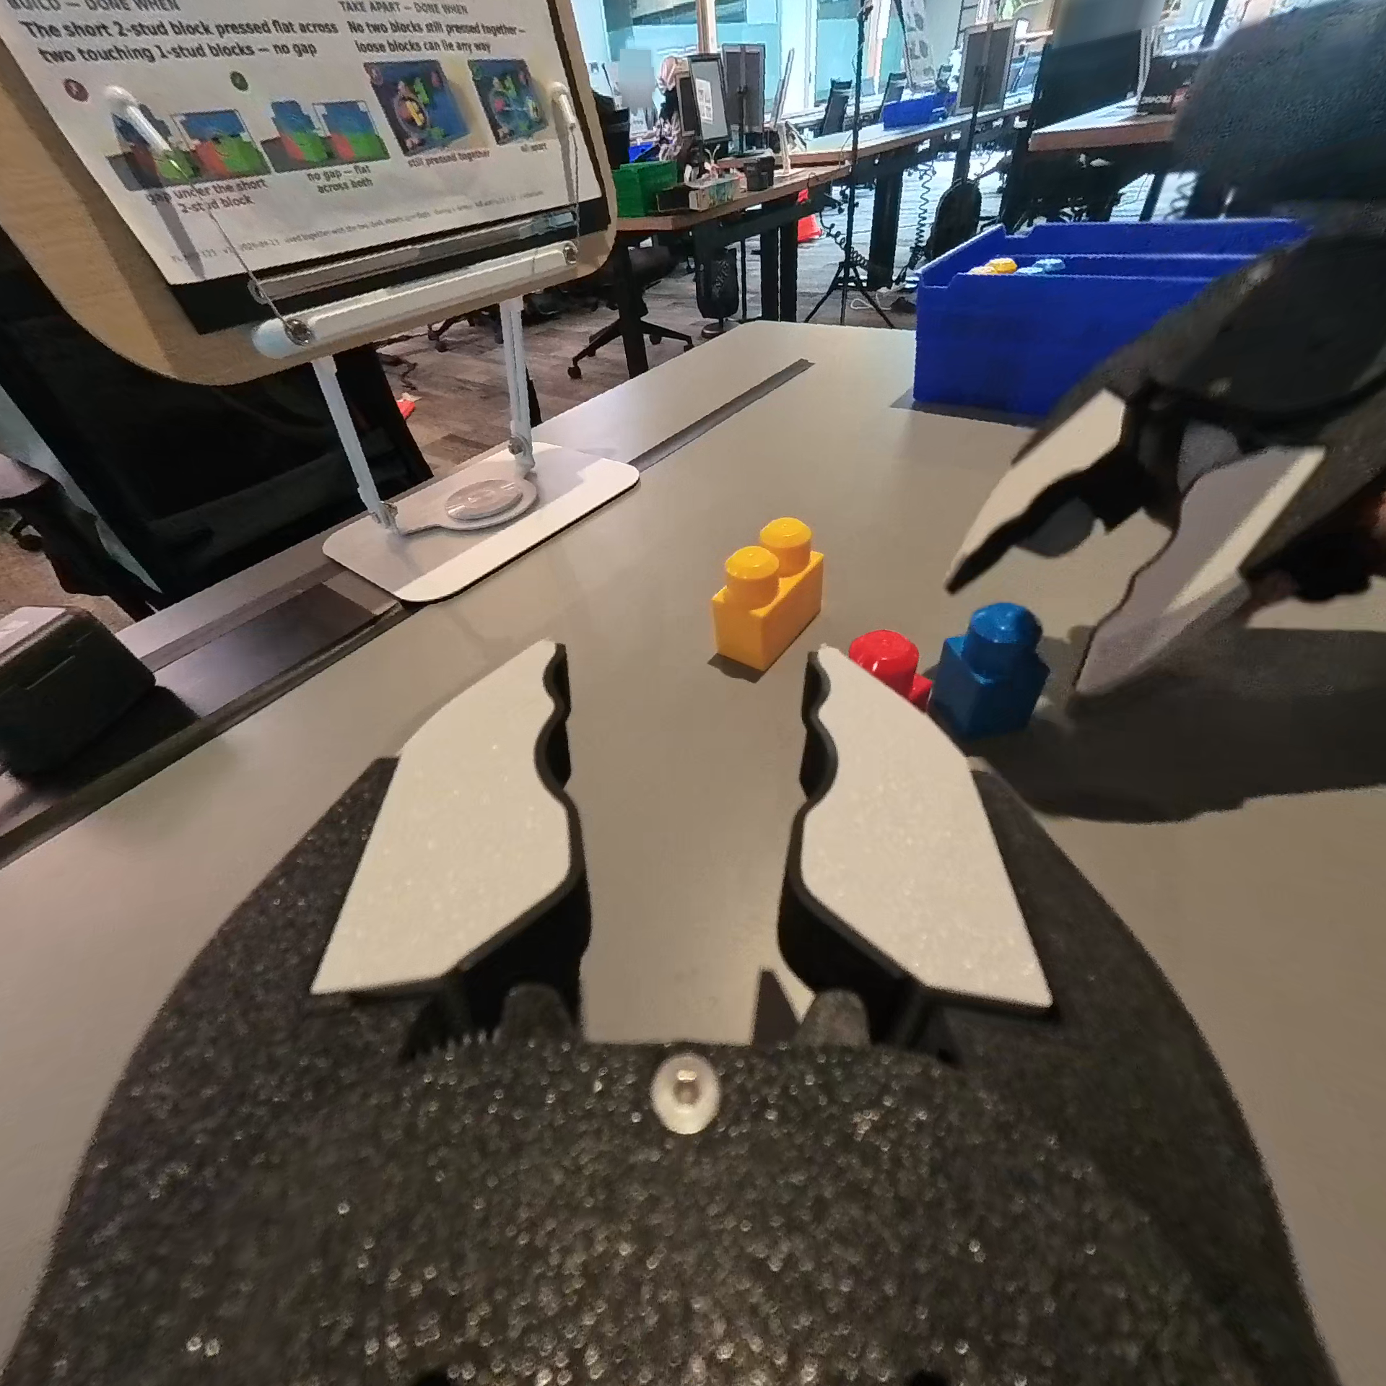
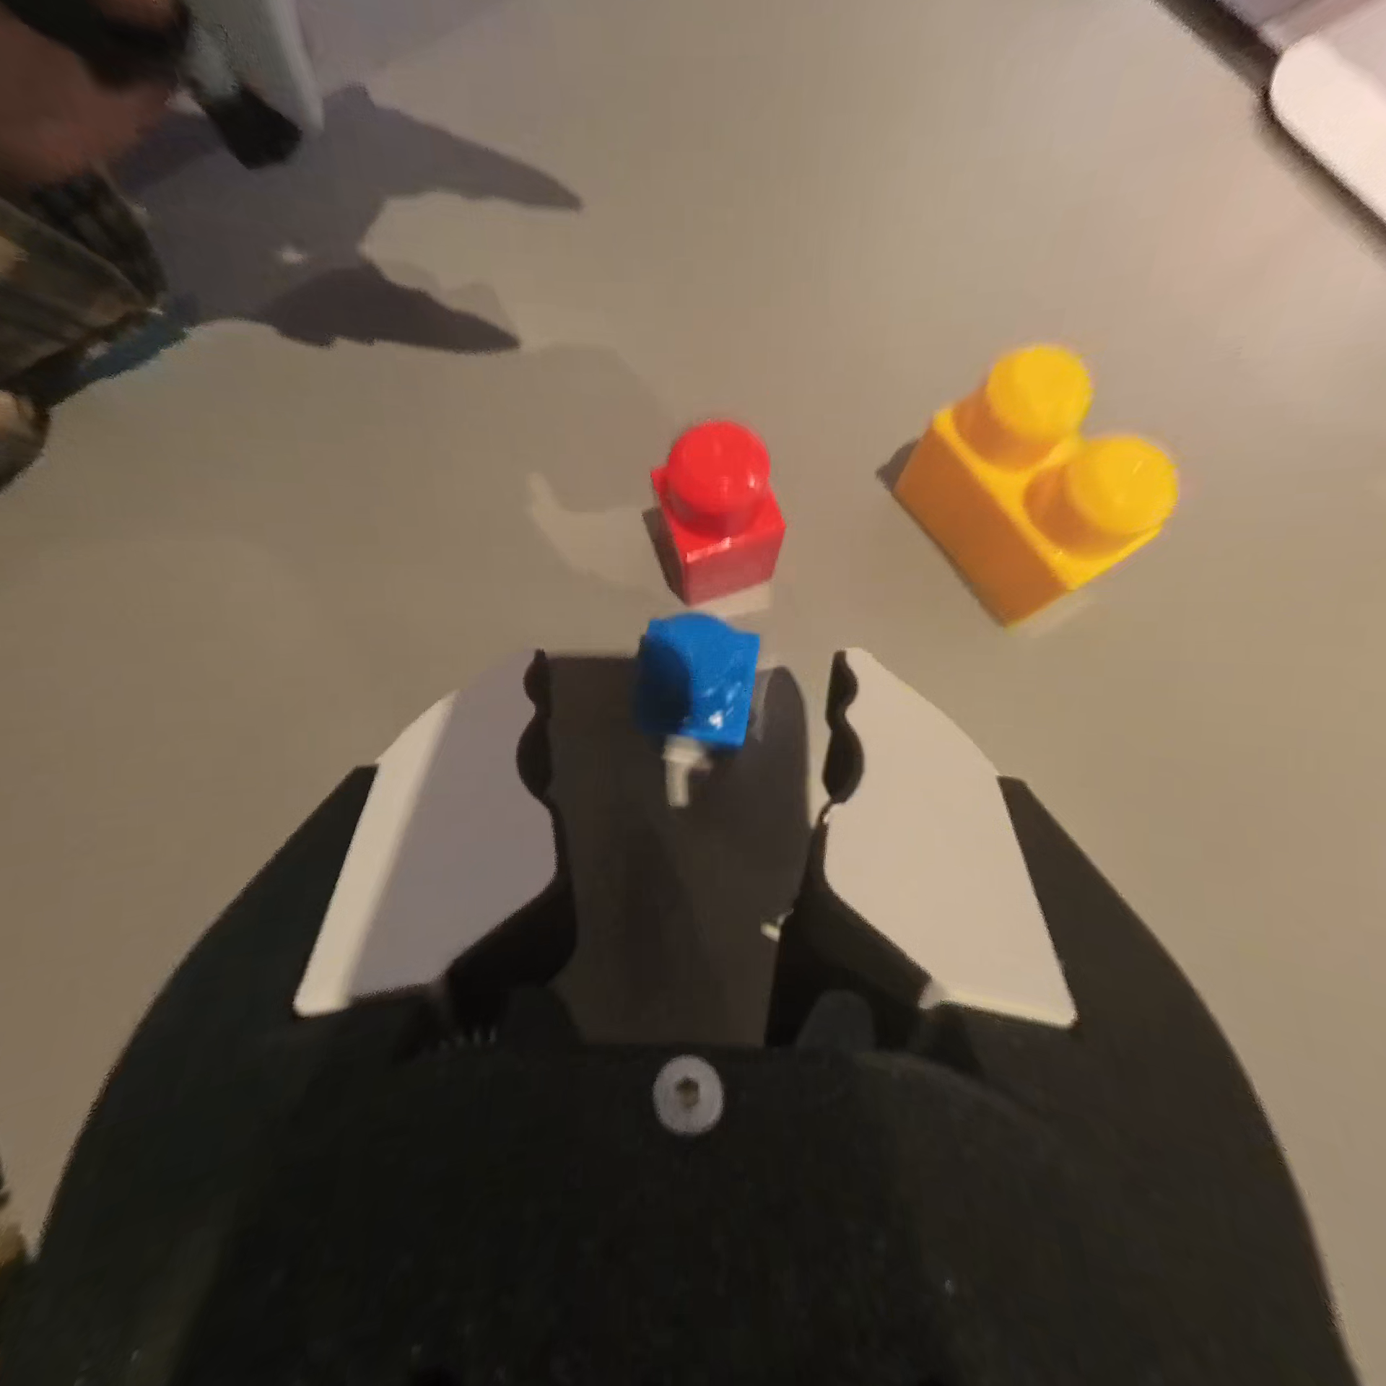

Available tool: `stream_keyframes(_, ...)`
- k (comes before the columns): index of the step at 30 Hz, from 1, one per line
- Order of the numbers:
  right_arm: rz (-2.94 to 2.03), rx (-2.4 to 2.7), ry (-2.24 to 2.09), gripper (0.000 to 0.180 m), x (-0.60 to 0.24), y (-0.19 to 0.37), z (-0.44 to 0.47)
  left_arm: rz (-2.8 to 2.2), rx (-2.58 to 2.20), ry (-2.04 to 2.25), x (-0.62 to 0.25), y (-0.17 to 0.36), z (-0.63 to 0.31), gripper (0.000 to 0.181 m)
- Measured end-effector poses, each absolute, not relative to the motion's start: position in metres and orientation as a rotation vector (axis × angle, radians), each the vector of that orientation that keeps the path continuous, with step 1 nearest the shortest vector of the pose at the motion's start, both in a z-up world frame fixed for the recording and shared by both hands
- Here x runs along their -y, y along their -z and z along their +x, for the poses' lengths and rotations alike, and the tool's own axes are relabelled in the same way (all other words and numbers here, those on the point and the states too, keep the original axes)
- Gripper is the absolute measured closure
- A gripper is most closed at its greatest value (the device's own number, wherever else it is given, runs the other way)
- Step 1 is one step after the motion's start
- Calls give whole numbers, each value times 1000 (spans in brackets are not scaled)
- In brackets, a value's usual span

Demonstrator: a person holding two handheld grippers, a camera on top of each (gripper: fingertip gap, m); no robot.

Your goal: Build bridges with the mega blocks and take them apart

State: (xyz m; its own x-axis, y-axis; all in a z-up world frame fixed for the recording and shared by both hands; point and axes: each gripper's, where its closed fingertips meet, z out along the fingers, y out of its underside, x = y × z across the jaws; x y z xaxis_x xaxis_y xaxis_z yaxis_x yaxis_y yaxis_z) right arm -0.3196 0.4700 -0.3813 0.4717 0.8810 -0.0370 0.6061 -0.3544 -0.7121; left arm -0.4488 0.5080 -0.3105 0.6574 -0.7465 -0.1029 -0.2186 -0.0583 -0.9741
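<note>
Right claw poised over the blue block, nearest of the three.

The right claw [image 2: 686, 660] hangs spread and empty, the blue block [image 2: 697, 679] straight ahead at its tips; the red block [image 2: 716, 510] stands just beyond, a small gap between them. The yellow two-stud block [image 2: 1039, 487] lies apart, its long axis slantwise on the tabletop [image 2: 375, 525]. The left claw [image 1: 684, 660], also spread and empty, sits farther back.

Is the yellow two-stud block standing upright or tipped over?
Upright: the yellow block sits flat on the table, both studs pointing up, apart from the others.
</note>
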Motion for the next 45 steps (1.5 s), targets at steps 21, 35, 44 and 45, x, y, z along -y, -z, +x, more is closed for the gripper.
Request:
stream_keyframes(21,-2379,1609,-467,147,-503,396,-358,-1677,-821,536,-513,324,-457,114)
stream_keyframes(35,-2645,1226,-430,148,-496,377,-352,-1681,-785,531,-516,323,-462,116)
stream_keyframes(44,-2657,1234,-312,148,-494,392,-347,-1676,-783,533,-515,321,-462,116)
stream_keyframes(45,-2662,1239,-306,148,-493,393,-346,-1677,-786,534,-515,321,-462,116)
